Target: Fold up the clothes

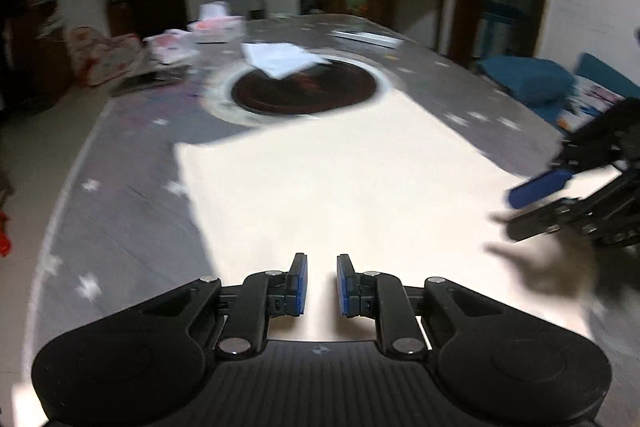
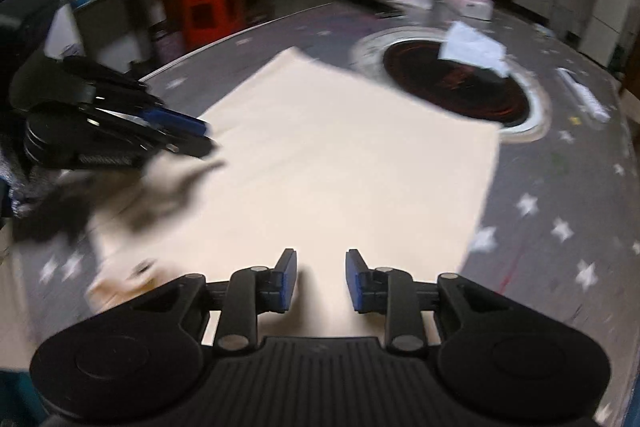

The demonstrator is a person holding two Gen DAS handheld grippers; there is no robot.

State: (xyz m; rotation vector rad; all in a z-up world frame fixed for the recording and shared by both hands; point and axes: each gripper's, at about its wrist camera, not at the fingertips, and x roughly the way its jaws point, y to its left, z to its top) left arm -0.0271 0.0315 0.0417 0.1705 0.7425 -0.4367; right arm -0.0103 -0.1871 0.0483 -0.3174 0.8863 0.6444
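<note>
While blur hides cloth [image 1: 320, 187] folds (near edge cropped), both hand-held grippers gape, empty.

Round grey star-print table [image 1: 120, 211], cream cloth [image 1: 340, 179] spread flat, white paper [image 1: 280, 59], tissue box [image 1: 218, 25]

You have no readable text, label, brand or number in either view; motion blur smears every printed surface here.
</note>
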